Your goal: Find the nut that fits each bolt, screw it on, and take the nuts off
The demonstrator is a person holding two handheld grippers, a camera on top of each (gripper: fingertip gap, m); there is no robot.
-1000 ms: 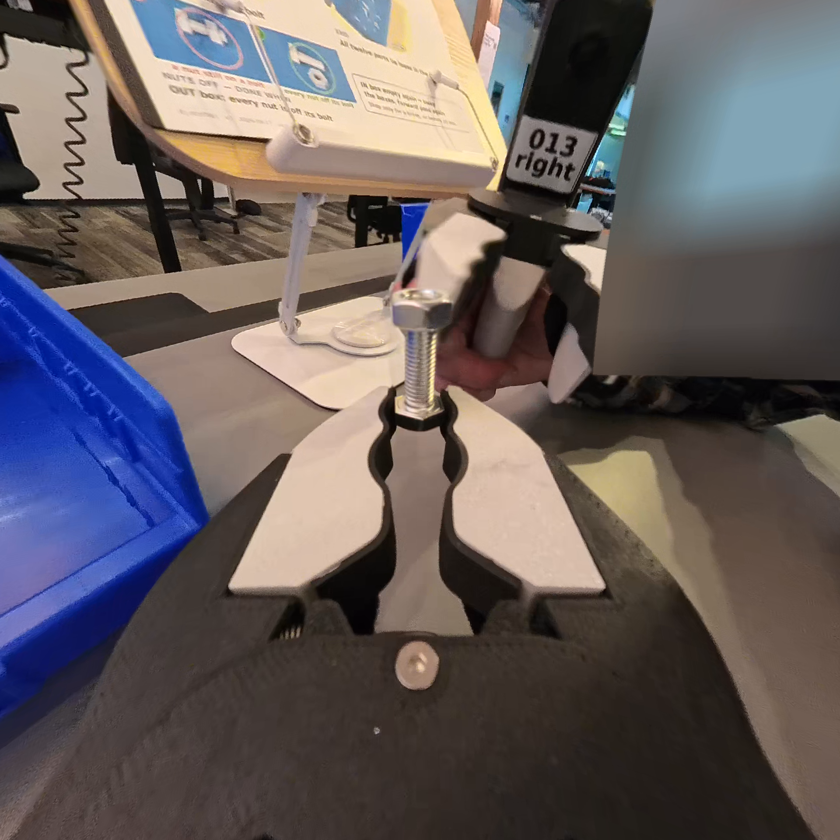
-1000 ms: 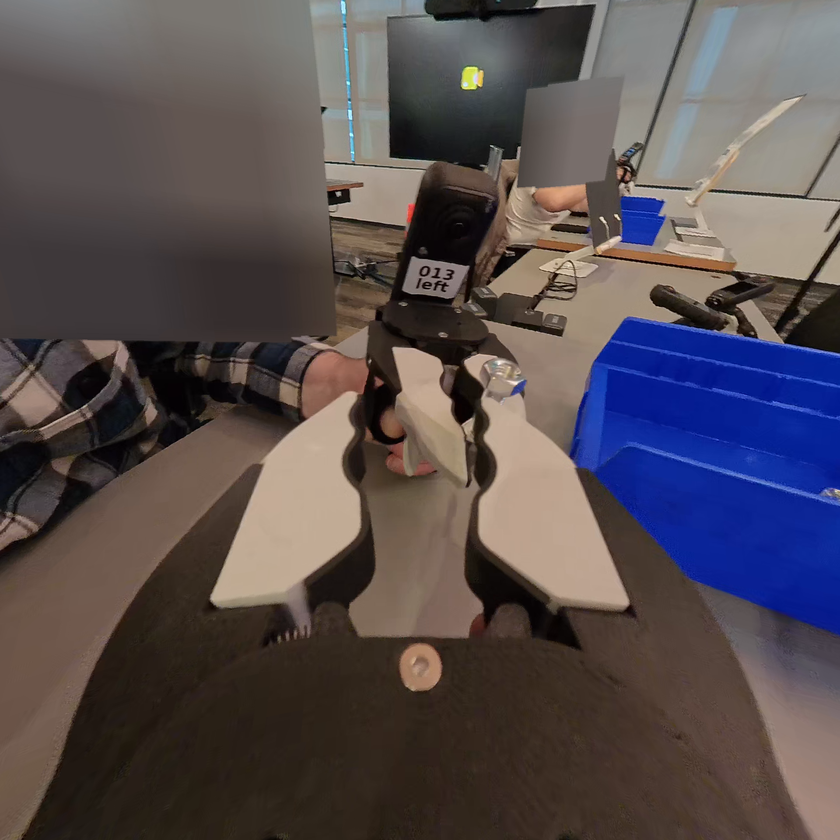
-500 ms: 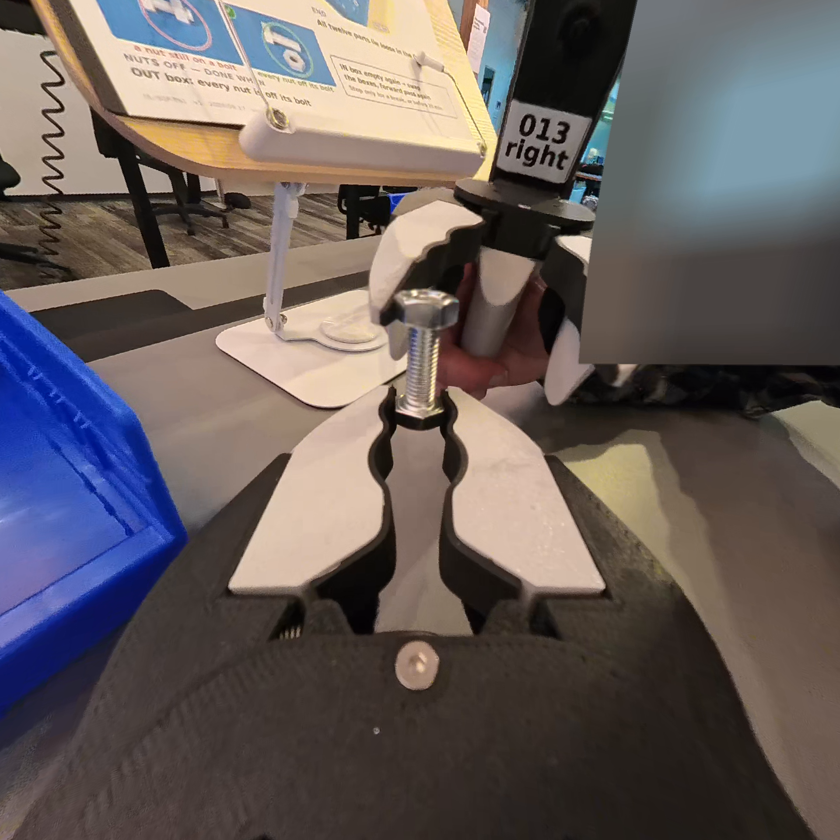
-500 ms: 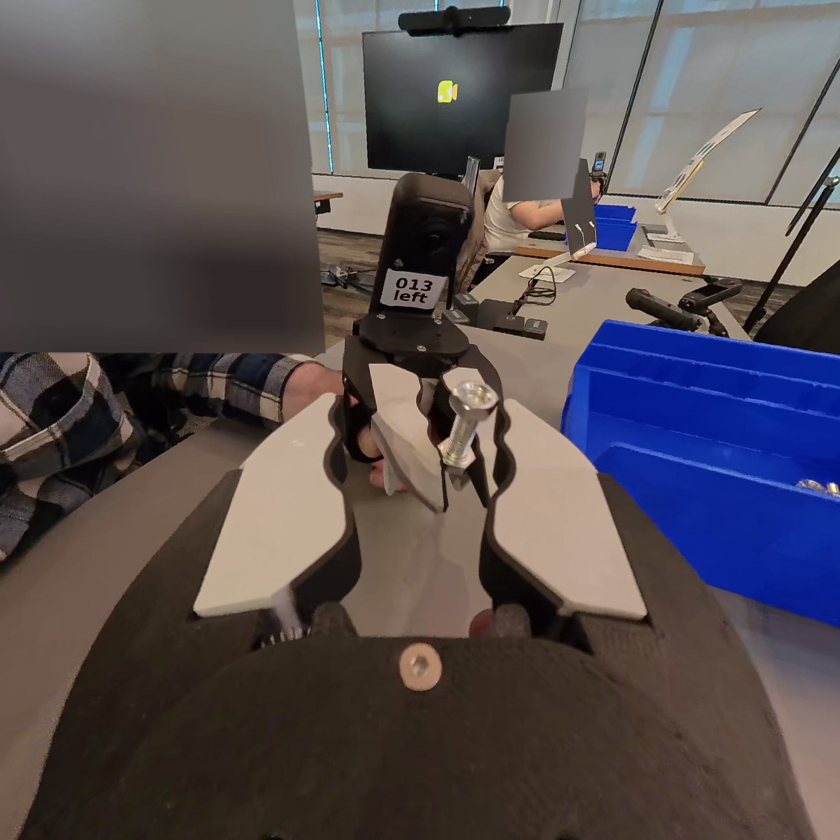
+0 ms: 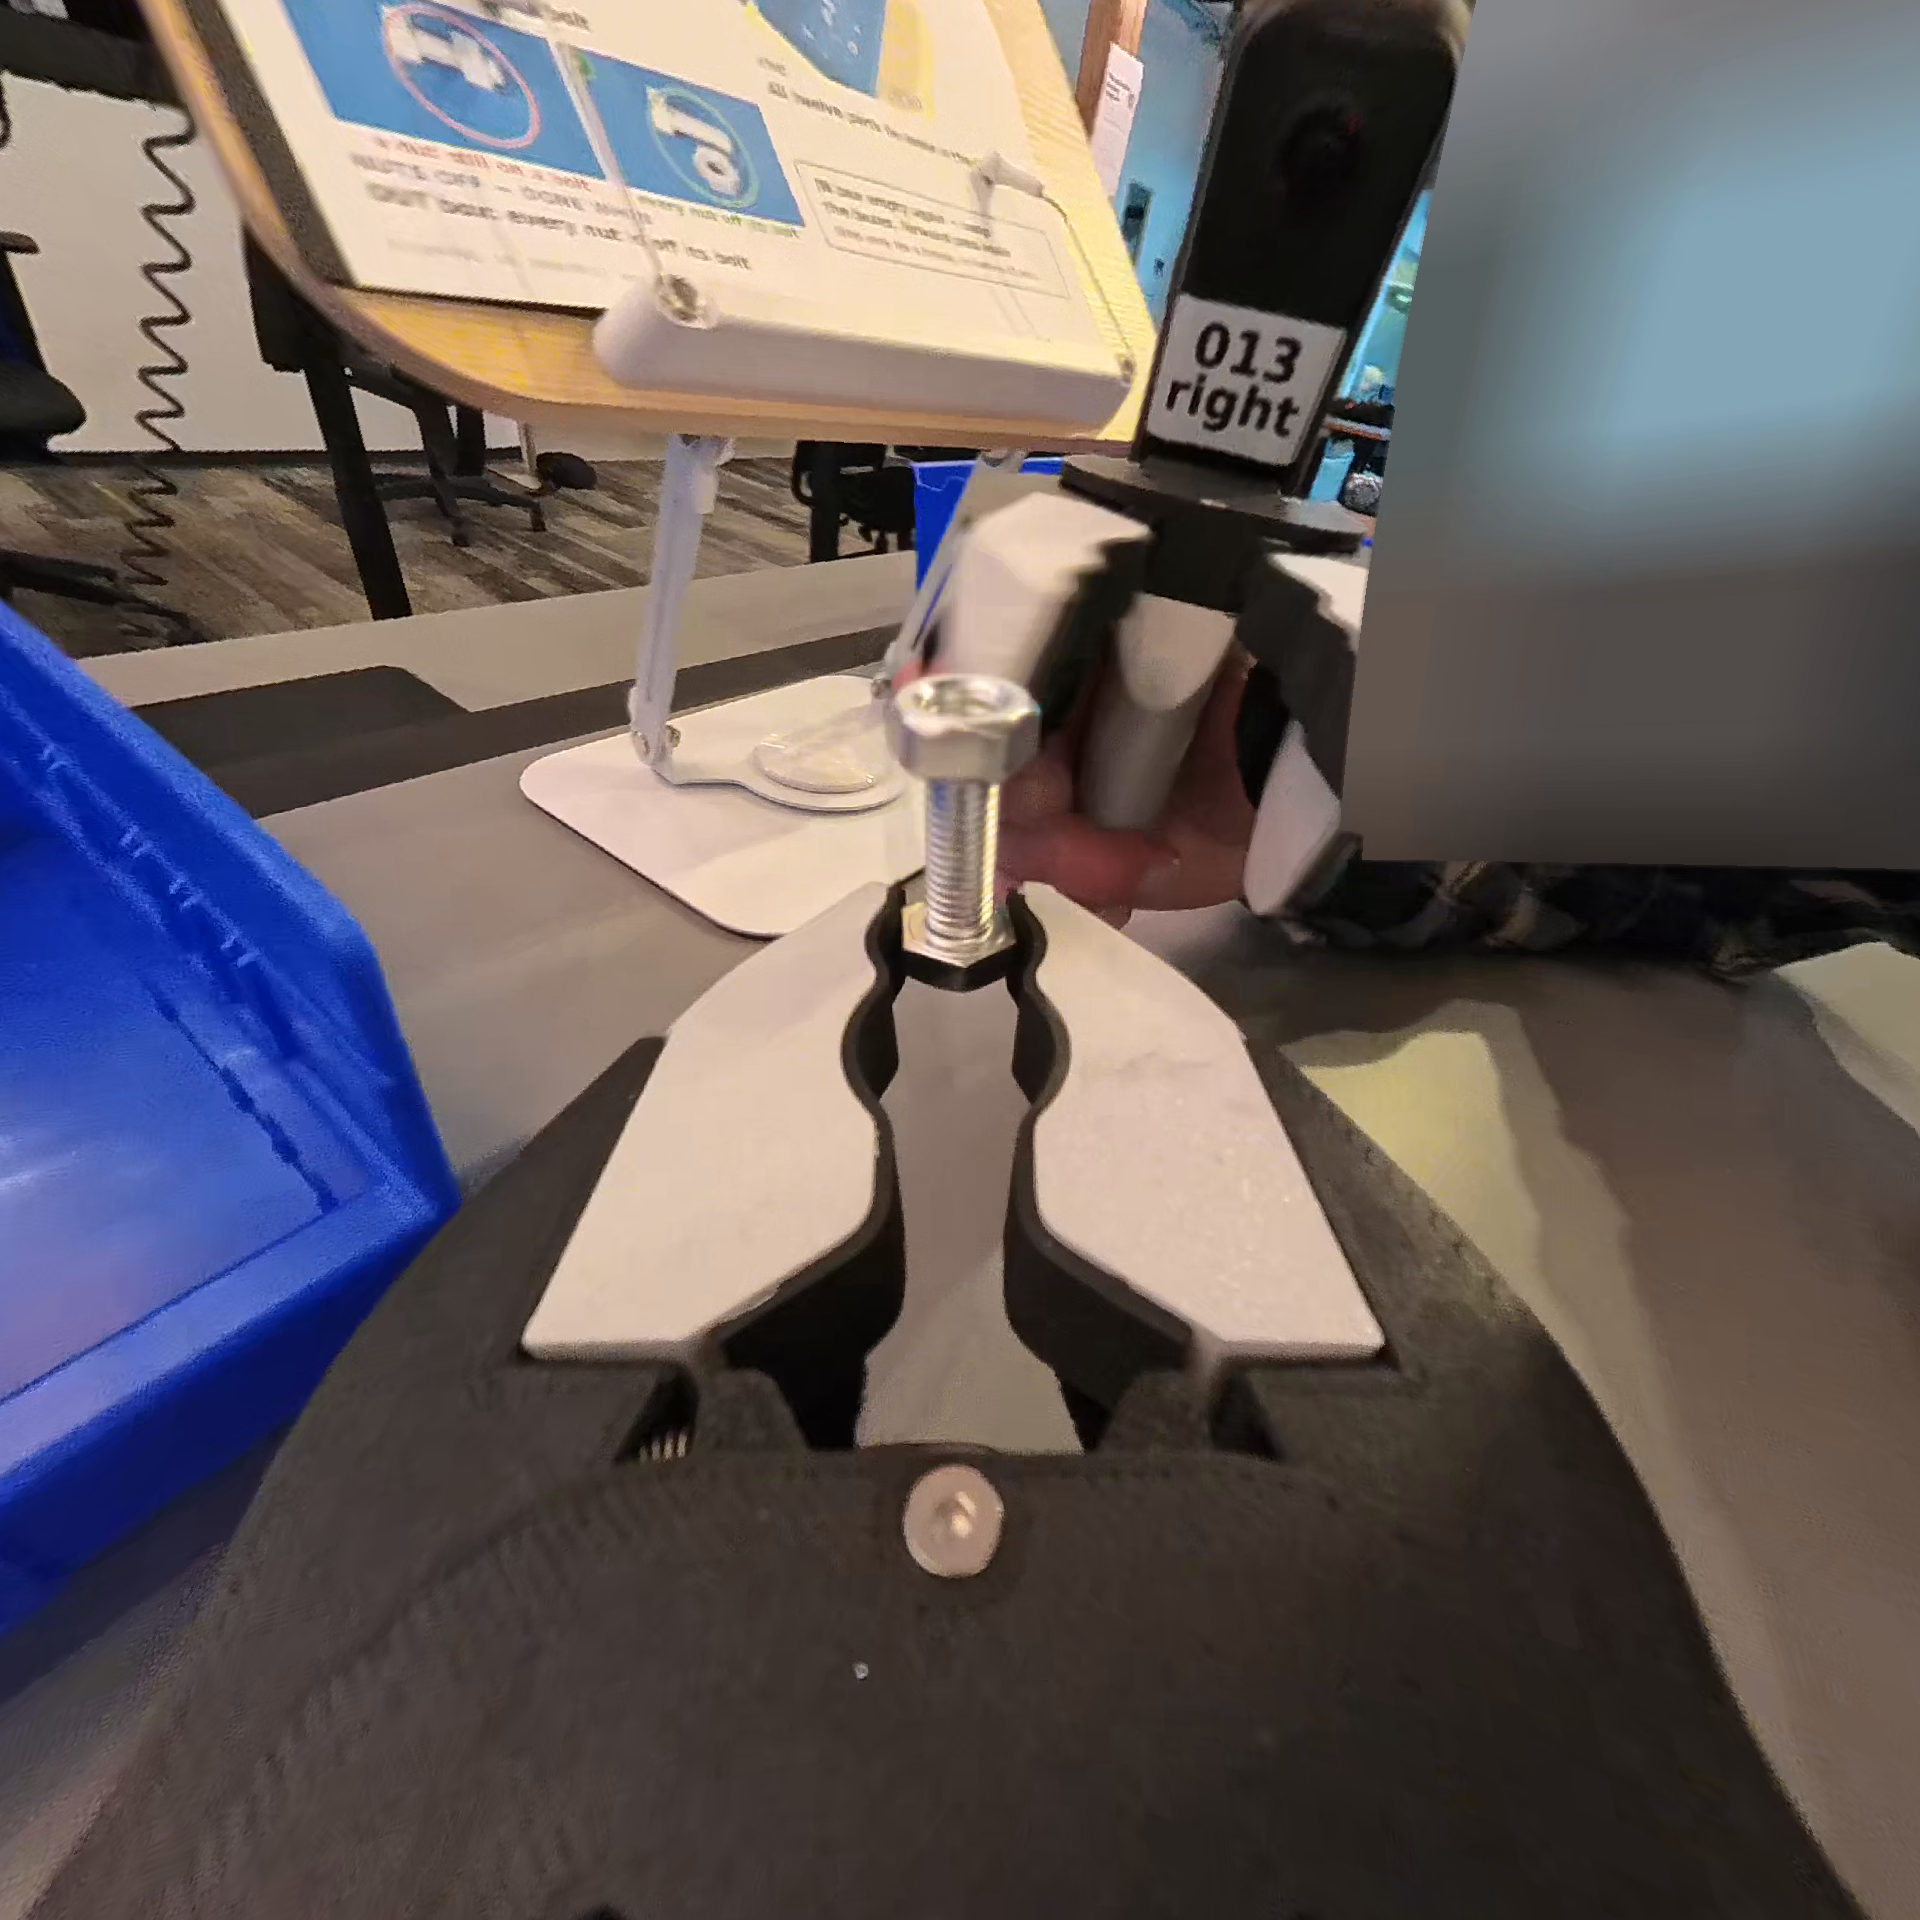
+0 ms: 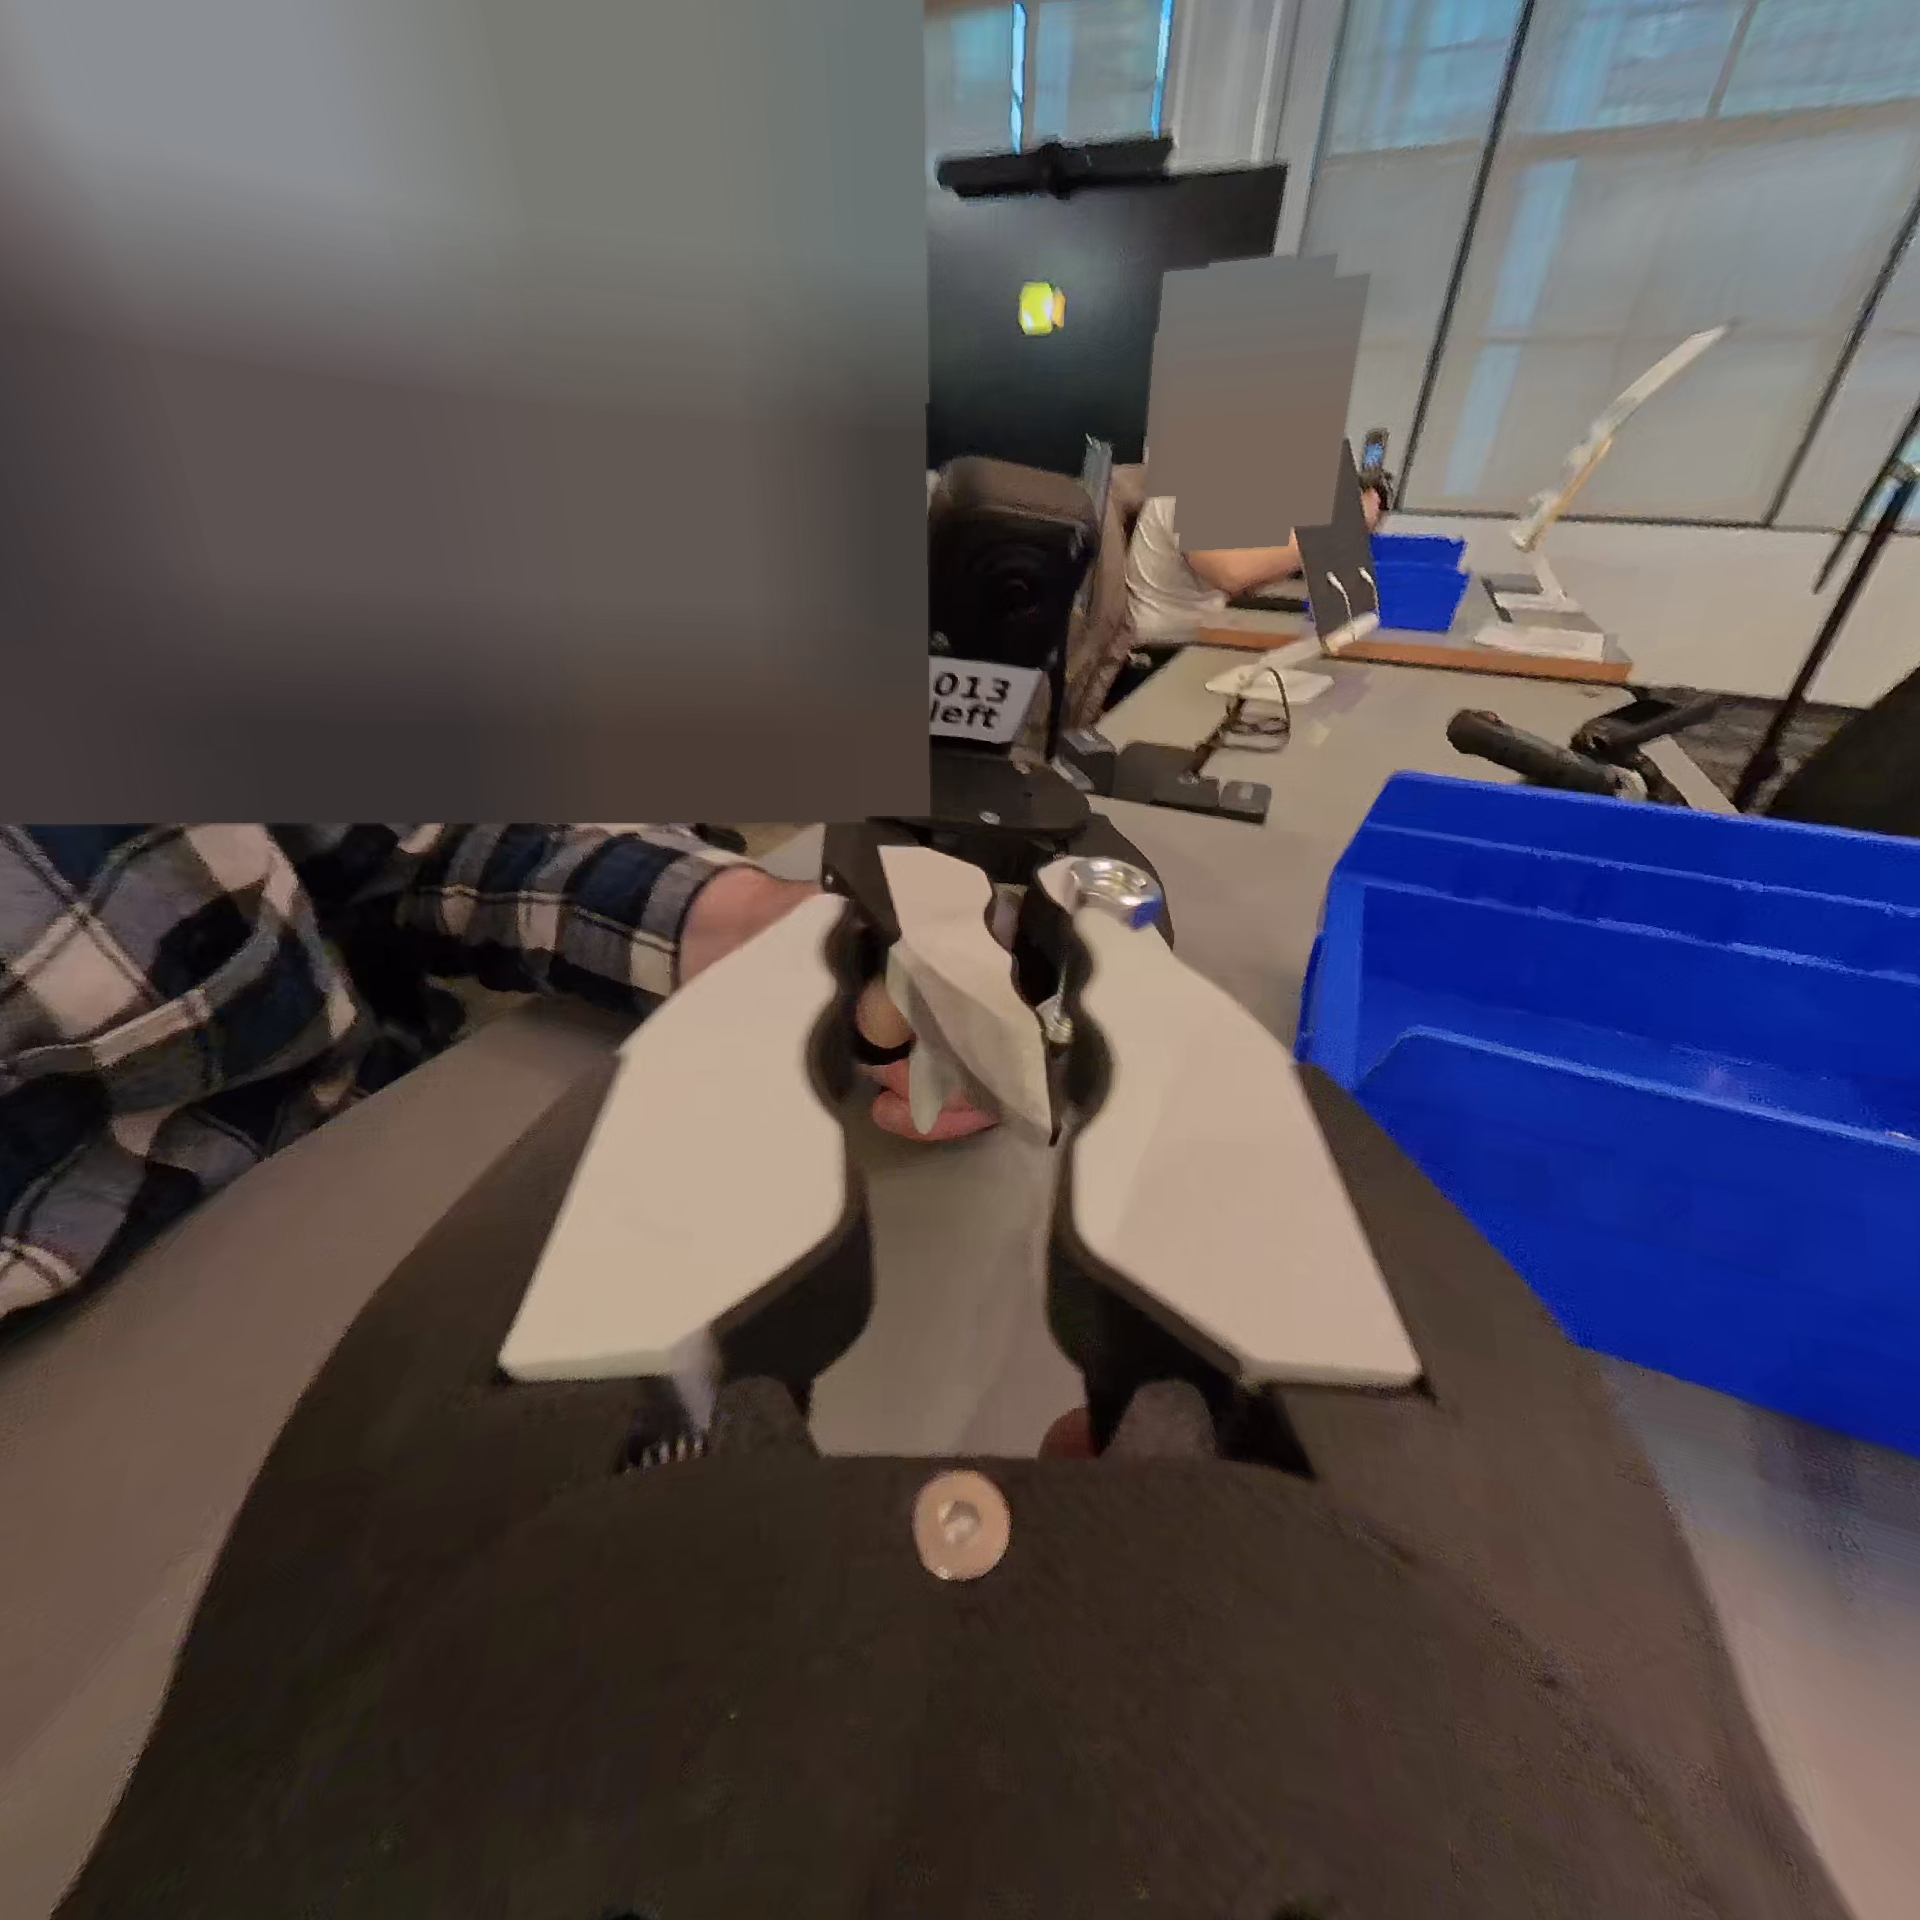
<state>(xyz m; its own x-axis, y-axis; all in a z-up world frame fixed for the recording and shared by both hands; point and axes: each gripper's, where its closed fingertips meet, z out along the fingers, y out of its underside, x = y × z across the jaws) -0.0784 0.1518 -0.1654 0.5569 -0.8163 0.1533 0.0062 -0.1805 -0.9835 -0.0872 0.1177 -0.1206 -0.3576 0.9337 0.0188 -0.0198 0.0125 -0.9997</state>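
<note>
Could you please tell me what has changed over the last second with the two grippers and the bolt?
The right gripper has closed its jaws partway from their widest and swung back beside the silver hex bolt, gripping nothing. The left gripper stays clamped on the silver nut at the upright bolt's lower end.

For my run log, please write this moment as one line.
left gripper: shut on nut, bolt upright | right gripper: open, holds nothing | blue bin: beside
</note>
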